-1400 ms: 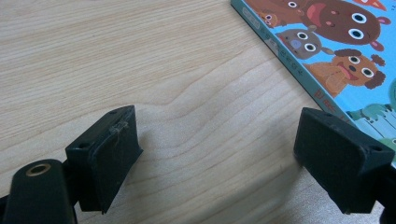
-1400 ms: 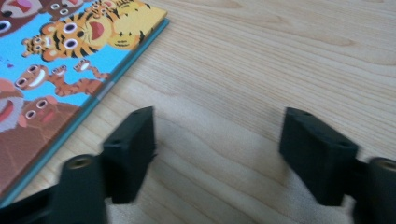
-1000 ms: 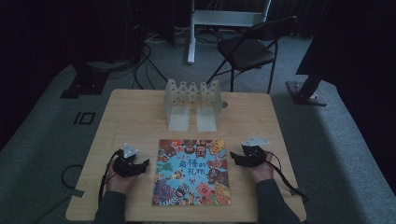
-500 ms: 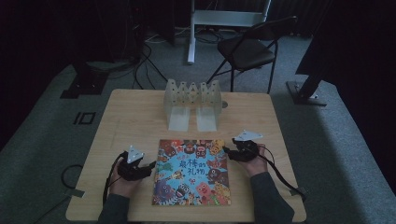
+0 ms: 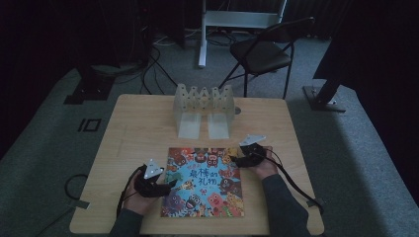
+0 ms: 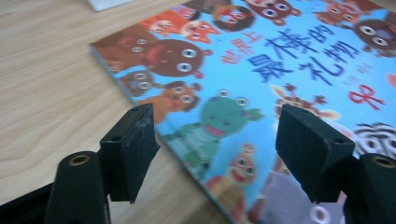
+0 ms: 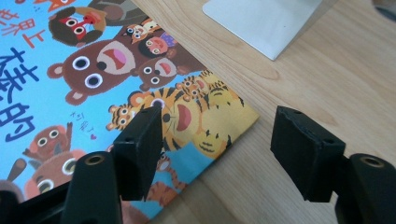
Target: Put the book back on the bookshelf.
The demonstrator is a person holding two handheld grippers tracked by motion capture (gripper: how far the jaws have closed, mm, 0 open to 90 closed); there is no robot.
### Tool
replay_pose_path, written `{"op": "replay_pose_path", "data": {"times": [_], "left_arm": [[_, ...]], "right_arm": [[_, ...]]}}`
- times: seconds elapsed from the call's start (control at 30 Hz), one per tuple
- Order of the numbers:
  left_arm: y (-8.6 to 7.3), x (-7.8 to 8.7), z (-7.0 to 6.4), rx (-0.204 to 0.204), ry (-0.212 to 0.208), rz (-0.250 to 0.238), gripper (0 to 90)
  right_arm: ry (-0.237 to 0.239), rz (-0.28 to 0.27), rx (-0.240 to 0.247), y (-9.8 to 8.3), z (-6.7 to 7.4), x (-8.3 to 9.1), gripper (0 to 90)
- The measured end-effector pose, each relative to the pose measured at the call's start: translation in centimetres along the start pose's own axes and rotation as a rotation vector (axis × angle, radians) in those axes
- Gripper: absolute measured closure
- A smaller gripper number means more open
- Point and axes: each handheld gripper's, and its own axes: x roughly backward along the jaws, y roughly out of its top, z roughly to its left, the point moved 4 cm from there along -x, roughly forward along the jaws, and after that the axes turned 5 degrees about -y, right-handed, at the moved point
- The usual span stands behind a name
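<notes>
A thin picture book (image 5: 203, 182) lies flat and closed near the front middle of the wooden worktop (image 5: 138, 128), its bright blue cover crowded with cartoon bears, tigers and monsters around dark blue Chinese lettering. The left claw (image 5: 170, 183) sits at the book's left edge and the right claw (image 5: 233, 161) at its upper right corner. Both have just been opening, each set of jaws wide apart over the edge and gripping nothing.
</notes>
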Motion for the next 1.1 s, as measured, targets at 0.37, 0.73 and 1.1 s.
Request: {"op": "replay_pose_path", "data": {"times": [0.37, 0.73, 1.1], "left_arm": [[0.2, -1.3, -4.9, -0.133, -0.072, 0.049, 7.8], [-0.3, -2.4, -8.5, -0.223, -0.128, 0.098, 2.1], [-0.1, -3.6, -11.8, -0.321, -0.155, 0.114, 0.3]], "right_arm": [[0.097, -0.045, -0.152, 0.1, -1.0, -1.9, 29.3], [0.144, -0.05, -0.217, 0.2, -1.1, -2.6, 30.5], [0.184, -0.131, -0.282, 1.6, -1.8, -0.5, 33.4]]}}
